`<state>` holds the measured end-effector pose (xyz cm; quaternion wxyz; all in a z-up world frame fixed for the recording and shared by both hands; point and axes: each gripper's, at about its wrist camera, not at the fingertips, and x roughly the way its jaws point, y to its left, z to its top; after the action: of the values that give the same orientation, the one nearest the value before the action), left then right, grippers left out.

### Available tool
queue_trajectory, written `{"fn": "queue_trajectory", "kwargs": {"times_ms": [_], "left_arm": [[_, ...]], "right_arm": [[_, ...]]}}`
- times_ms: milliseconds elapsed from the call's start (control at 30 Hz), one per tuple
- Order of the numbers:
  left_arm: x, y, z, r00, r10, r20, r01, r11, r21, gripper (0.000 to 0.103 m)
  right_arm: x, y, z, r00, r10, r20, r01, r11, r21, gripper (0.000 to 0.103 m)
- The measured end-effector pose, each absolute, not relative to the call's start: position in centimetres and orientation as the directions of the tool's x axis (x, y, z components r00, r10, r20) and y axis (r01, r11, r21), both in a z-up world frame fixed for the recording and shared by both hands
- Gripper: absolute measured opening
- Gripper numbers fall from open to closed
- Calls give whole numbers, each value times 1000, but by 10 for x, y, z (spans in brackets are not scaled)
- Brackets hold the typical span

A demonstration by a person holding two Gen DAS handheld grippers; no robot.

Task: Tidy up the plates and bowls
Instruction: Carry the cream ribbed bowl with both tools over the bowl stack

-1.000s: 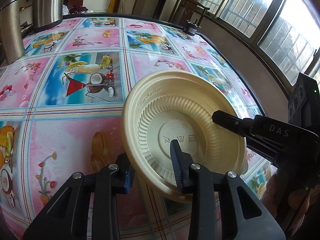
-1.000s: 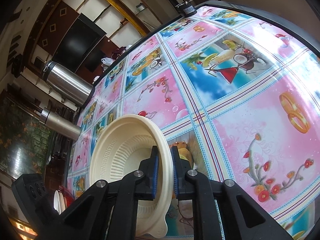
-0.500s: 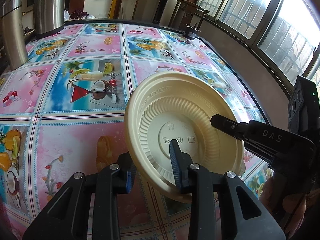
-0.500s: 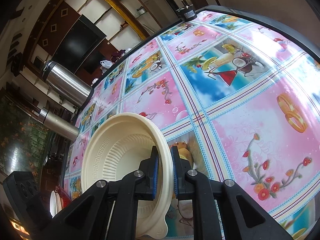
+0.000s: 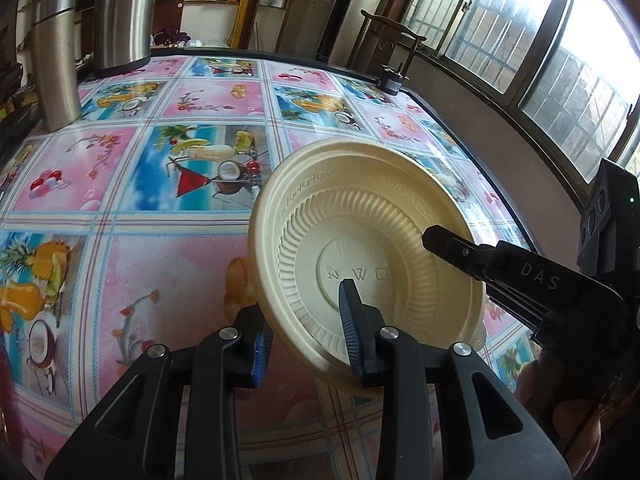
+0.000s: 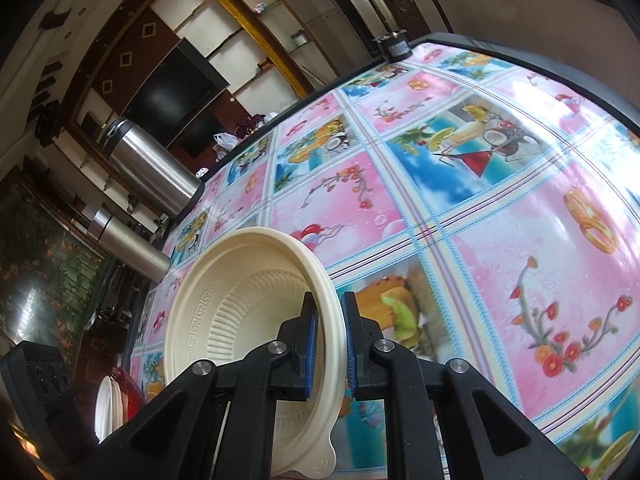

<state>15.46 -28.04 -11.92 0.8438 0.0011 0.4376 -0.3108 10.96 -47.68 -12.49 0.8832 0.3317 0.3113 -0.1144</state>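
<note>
Right wrist view: right hand-held gripper (image 6: 328,340) clamped on cream plate (image 6: 240,312) rim, carrying it tilted above desk (image 6: 500,220); left hand-held gripper (image 5: 306,332) jaws apart, straddling plate edge.

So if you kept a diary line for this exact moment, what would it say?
right gripper: shut on cream plate rim | left gripper: open, fingers either side of plate | plate: tilted above tablecloth

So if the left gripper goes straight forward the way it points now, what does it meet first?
The cream plate, already between the fingers of the left gripper; one finger lies across its underside. Beyond it comes the tablecloth, though depth is unclear.
</note>
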Motion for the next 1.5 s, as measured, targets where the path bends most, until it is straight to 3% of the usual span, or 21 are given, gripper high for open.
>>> {"fn": "queue_trajectory", "kwargs": {"times_ms": [733, 1033, 1500], "left_arm": [[91, -160, -117, 573, -393, -719, 374, 906, -198, 29], [63, -127, -101, 636, -343, -691, 351, 926, -137, 29], [48, -86, -80, 701, -319, -637, 310, 942, -131, 29]], "right_arm": [[84, -346, -119, 812, 144, -566, 190, 852, 488, 12], [51, -312, -112, 863, 208, -460, 98, 825, 556, 12], [46, -272, -98, 853, 277, -442, 30, 820, 572, 13]]}}
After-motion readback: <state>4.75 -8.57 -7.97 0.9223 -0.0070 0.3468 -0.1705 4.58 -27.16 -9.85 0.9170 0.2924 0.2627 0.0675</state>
